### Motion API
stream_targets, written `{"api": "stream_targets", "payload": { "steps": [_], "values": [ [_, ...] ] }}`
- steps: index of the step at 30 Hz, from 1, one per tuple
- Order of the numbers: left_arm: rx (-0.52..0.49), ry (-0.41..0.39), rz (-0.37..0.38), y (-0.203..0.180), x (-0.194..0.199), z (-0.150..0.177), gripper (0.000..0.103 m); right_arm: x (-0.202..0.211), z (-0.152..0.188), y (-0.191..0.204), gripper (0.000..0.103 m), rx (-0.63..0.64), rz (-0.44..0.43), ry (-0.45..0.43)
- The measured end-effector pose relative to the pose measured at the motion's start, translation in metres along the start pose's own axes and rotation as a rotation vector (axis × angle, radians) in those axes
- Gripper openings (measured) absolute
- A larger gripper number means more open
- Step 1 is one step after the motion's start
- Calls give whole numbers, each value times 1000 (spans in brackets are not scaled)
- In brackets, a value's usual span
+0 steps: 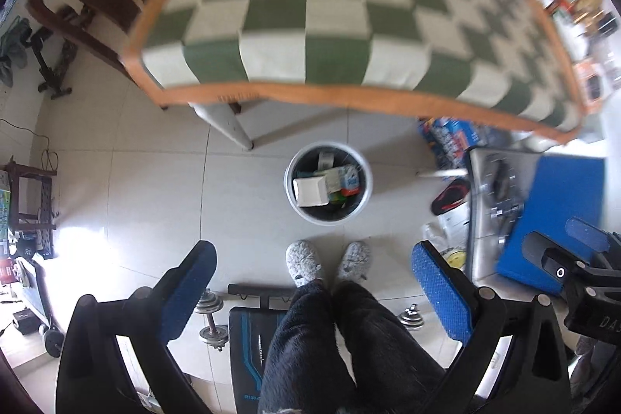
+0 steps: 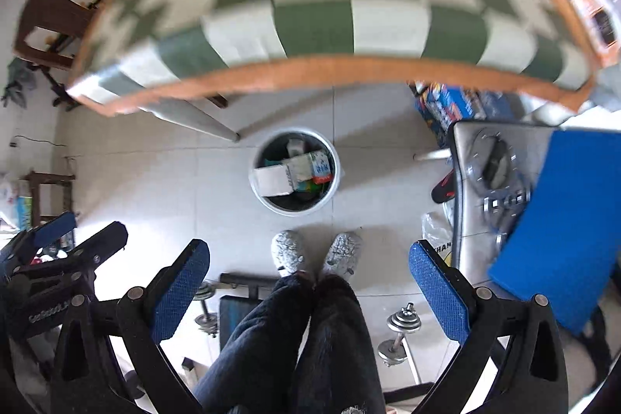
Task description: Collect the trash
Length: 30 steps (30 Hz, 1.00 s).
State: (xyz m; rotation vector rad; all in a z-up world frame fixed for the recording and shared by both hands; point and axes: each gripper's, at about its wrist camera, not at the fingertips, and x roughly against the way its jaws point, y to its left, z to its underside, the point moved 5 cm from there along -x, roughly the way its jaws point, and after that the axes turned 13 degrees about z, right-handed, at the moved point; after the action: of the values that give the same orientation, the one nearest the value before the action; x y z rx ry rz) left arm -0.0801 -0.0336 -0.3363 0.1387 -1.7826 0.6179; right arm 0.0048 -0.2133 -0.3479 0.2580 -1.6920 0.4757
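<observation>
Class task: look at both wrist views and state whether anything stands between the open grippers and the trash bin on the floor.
Nothing visible does. The trash bin stands on bare tile beyond the person's slippers; the left gripper and right gripper hang open and empty above it.

I see open tiled floor [image 1: 155, 189] around the trash bin [image 1: 299, 212], whose mouth is unobstructed from above. Behind it the table edge [image 1: 310, 92] overhangs, one table leg [image 1: 229, 127] just to its left. My slippers [image 1: 304, 260] stand close in front; a metal cabinet [image 1: 485, 212] blocks the right.
</observation>
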Motion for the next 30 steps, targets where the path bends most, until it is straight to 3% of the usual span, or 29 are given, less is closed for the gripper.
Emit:
{"api": "stream_targets", "payload": {
  "steps": [5,12,22,30],
  "values": [
    [-24,-72,0,-25,77,-8,103,98,1,-15,103,1,0,-80],
    [-17,-127,12,-42,137,-8,103,188,3,-29,103,-21,21,-141],
    [-29,-173,66,-63,176,-12,103,243,2,-41,103,-9,2,-178],
    [-18,-164,233,-74,182,-10,103,250,-5,-48,103,-9,-99,-154]
  ]
}}
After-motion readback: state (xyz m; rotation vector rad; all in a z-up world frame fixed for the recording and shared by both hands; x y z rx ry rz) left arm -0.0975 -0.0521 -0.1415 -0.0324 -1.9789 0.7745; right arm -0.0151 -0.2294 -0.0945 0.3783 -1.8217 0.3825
